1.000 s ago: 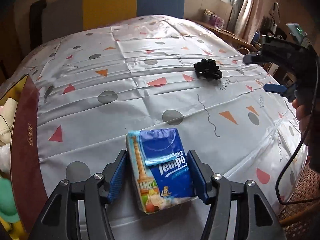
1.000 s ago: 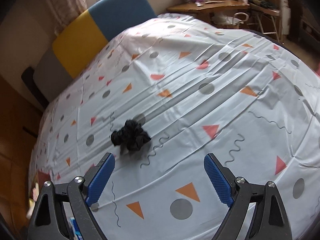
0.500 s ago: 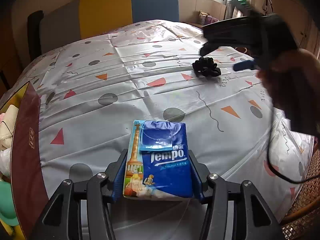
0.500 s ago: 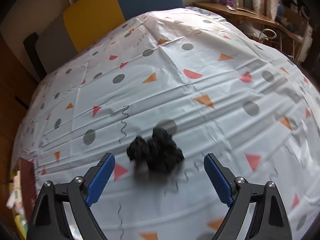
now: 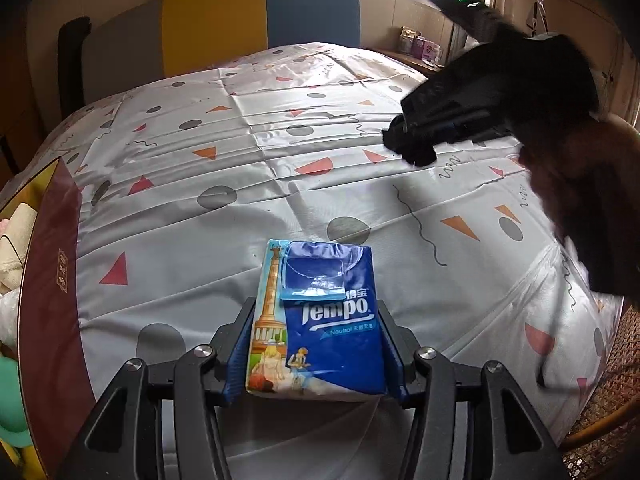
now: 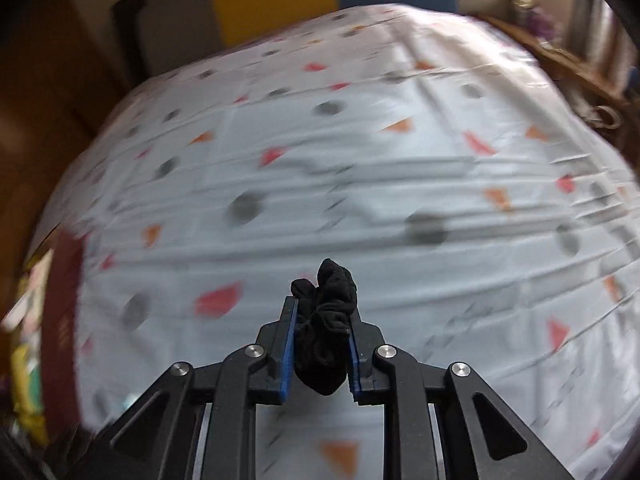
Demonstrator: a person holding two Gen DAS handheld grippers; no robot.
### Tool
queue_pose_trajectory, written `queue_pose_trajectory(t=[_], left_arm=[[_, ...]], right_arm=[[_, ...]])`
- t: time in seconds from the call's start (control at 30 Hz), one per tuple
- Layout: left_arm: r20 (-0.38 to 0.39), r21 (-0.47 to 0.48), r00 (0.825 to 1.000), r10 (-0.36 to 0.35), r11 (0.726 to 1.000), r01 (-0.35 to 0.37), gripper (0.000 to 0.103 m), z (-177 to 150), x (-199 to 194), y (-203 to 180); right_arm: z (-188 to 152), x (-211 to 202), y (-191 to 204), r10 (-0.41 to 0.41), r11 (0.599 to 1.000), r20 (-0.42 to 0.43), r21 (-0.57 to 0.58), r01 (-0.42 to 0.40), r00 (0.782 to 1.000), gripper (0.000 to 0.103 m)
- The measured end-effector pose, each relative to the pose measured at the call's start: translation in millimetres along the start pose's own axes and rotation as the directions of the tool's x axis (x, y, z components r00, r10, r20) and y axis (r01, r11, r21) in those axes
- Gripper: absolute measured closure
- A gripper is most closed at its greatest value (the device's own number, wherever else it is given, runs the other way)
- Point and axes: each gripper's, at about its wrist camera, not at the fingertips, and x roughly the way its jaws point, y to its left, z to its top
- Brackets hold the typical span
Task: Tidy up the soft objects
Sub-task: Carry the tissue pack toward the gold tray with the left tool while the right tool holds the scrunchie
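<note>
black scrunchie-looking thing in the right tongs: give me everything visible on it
The black fabric bundle looks like crumpled, matte knit cloth, maybe a scrunchie or balled sock; it is hard to tell which. It is squeezed between the blue pads of the right tongs, which are shut on it. A lumpy top pokes out past the fingertips and a rounded end sags below the pads. It appears lifted off the patterned tablecloth. Nothing else touches it.

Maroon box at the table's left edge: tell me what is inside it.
Only a strip of the maroon box interior shows in the left wrist view: a cream soft item and something mint green nearer the camera. The rest is cut off by the frame edge.
</note>
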Motion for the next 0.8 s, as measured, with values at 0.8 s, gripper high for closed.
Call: queue_pose_trajectory(t=[0.8], left_arm=[[-0.032, -0.046, 0.999, 0.028, 0.999, -0.029, 0.051, 0.7, -28.1, 1.1]], right_arm=[[-44.0, 15.0, 38.0, -0.052, 0.967, 0.017, -0.250, 0.055, 0.998, 0.078]])
